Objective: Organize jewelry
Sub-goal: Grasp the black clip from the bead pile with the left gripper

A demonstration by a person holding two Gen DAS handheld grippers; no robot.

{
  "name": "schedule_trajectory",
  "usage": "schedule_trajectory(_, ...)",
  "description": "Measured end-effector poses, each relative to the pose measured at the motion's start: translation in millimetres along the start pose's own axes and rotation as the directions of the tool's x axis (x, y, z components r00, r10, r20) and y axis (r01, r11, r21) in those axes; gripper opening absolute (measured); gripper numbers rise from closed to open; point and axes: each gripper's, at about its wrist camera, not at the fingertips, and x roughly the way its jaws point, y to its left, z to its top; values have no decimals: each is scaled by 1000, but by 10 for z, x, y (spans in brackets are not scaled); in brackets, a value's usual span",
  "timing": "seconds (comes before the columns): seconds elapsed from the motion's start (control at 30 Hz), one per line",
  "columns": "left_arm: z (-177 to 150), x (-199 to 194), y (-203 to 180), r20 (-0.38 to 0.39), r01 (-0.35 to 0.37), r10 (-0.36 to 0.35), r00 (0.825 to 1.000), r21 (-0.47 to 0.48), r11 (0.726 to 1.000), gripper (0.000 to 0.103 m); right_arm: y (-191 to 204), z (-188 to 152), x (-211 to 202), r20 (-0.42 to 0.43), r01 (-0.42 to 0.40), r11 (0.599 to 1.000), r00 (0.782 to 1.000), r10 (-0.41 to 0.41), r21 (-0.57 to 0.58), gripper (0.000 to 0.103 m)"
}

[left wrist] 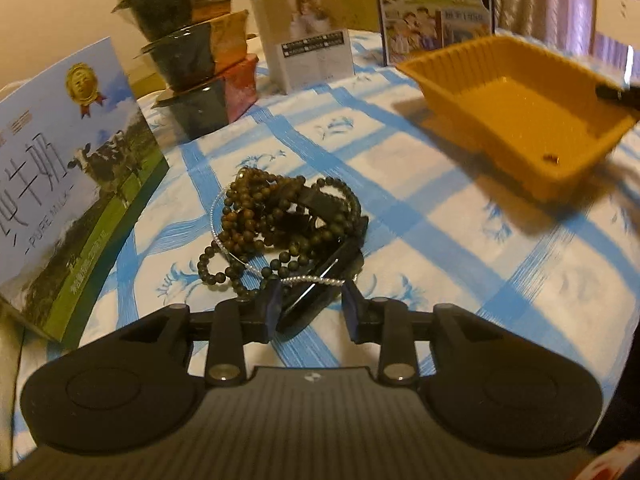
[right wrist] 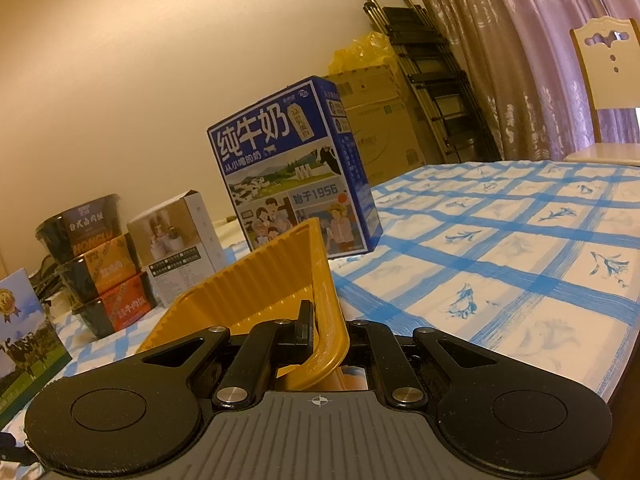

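From the left wrist view, the left gripper (left wrist: 311, 300) points down at a blue-and-white checked tablecloth (left wrist: 460, 248), its jaws parted around the near end of a jewelry pile (left wrist: 280, 224). That heap of dark brown bead bracelets lies just ahead of the fingertips, with a thin string of pale beads (left wrist: 308, 279) crossing the gap between the two fingers and a glossy black band (left wrist: 320, 284) reaching in between them; neither pad visibly presses on anything, so the claw reads as released rather than clenched. Ahead and to the right of the claw sits a yellow plastic tray (left wrist: 508, 100), tipped up at its far right, where a dark finger (left wrist: 616, 94) of the other tool meets its rim. To the left of the claw stands a light-blue milk carton box (left wrist: 76, 184), and beyond the pile are three stacked black bowls (left wrist: 196, 52), a small white box (left wrist: 308, 40) and a dark-blue milk box (left wrist: 432, 16). From the right wrist view, the right gripper (right wrist: 328, 332) is clenched on the near wall of the yellow tray (right wrist: 256, 280), which rises tilted straight ahead of the fingers. Behind the tray stands the dark-blue milk box (right wrist: 288, 168); off to the left are the stacked bowls (right wrist: 92, 264) and the white box (right wrist: 176, 244), and the checked cloth (right wrist: 500, 248) spreads away to the right.
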Motion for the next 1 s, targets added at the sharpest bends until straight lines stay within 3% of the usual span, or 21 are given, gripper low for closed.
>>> schedule_trajectory(0.27, -18, 172, 88, -53, 24, -23, 998, 24, 999, 34, -3, -3, -3, -2, 1, 1000, 1000, -1, 2, 7)
schedule_trajectory(0.57, -44, 1, 38, -93, 59, -58, 994, 3, 998, 16, -25, 2, 6, -6, 2, 1000, 1000, -2, 2, 7)
schedule_trajectory(0.8, -155, -248, 100, -145, 119, -130, 981, -79, 990, 16, -32, 6, 1, -5, 0, 1000, 1000, 0, 2, 7)
schedule_trajectory(1.0, -128, -209, 96, -137, 136, -151, 979, -117, 984, 18, -32, 5, 2, -6, 1, 1000, 1000, -1, 1, 7)
